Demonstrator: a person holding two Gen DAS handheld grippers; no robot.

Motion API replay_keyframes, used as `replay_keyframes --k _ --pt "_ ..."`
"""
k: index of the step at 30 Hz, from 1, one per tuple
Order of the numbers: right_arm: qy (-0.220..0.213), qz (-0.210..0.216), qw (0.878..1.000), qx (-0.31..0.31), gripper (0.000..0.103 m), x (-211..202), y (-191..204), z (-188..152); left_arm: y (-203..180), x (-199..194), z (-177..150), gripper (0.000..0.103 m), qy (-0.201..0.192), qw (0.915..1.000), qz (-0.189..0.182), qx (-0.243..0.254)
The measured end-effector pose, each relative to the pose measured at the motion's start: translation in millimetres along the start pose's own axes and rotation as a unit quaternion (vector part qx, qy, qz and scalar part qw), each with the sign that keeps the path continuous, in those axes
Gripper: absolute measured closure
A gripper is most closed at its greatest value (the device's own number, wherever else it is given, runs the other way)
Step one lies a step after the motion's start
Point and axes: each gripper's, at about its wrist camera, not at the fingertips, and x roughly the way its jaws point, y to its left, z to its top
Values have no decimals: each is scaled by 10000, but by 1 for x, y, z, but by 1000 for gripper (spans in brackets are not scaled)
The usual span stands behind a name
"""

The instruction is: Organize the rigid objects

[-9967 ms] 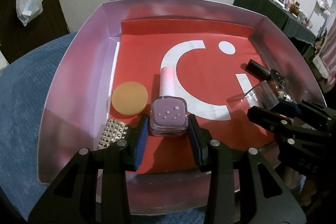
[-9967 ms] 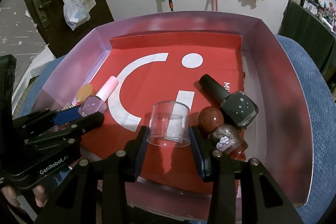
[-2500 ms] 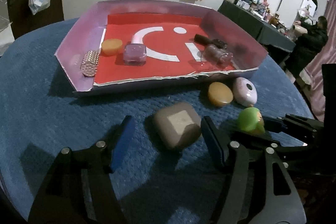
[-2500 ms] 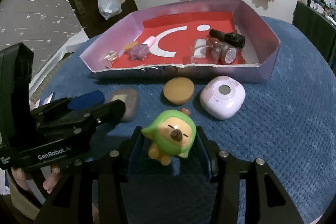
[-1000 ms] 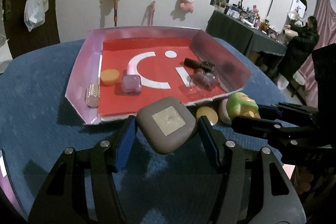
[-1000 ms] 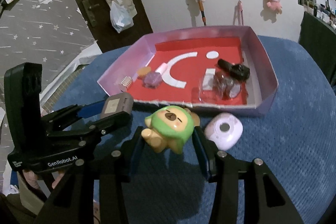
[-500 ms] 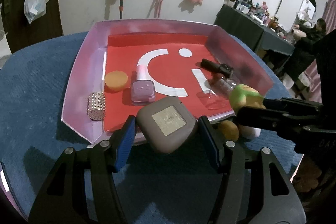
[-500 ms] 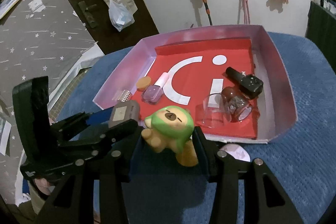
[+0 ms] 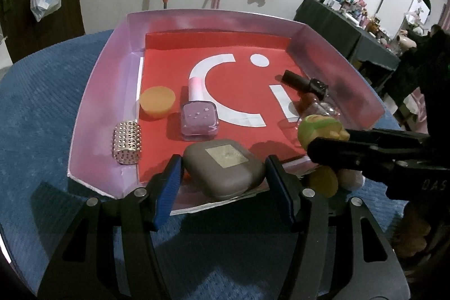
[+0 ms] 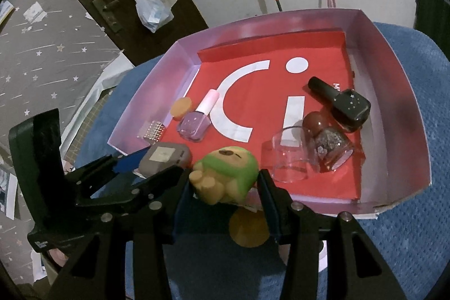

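Over the near wall of the tray (image 9: 92, 114), the left gripper (image 9: 223, 182) holds a grey case (image 9: 223, 170) between its blue pads, the jaws clamped on its two sides. The case hangs above the near edge of the red liner (image 9: 242, 80), just this side of the lilac polish bottle (image 9: 199, 118). In the right wrist view the same case (image 10: 164, 156) shows at the left, in the other tool's jaws.

Just to the right, the right gripper (image 10: 223, 190) is closed on a green figure (image 10: 225, 173), which lies tilted with its feet toward the camera, at the tray's (image 10: 407, 92) near wall. From the left wrist view only the figure's (image 9: 320, 128) head shows above the black finger.

Inside the tray, at the left, a studded cylinder (image 9: 127, 142) lies against the wall, with an orange puck (image 9: 157, 101) farther in beside it. On the right side lie a clear cup (image 10: 287, 155) on its side, a glitter bottle (image 10: 329, 144) touching it, and a black bottle (image 10: 340, 103) beyond them.

Outside the tray, on the blue cloth (image 10: 407, 243) under the right gripper, sits a tan disc (image 10: 247, 228); a pale object beside it is mostly hidden by the finger.
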Motion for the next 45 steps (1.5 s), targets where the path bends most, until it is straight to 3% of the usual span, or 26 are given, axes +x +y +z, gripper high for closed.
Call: replay_keyframes --k 9,14,24,32,45 --pt "175 -226 9996 39 54 17 -7 9 6 9 2 45 84 9999 -22 -70" --pt "127 -667 9976 -154 54 20 -5 11 9 14 4 45 126 9999 1 -100" --pt "27 -1073 9941 133 54 22 -32 18 7 22 12 45 27 9999 68 -141" --pt "-55 -1363 9906 -25 54 24 -27 19 9 29 16 45 -29 9997 109 -223" --pt "-105 -1366 9905 -65 54 24 -28 17 9 33 17 45 -1 9997 181 -162"
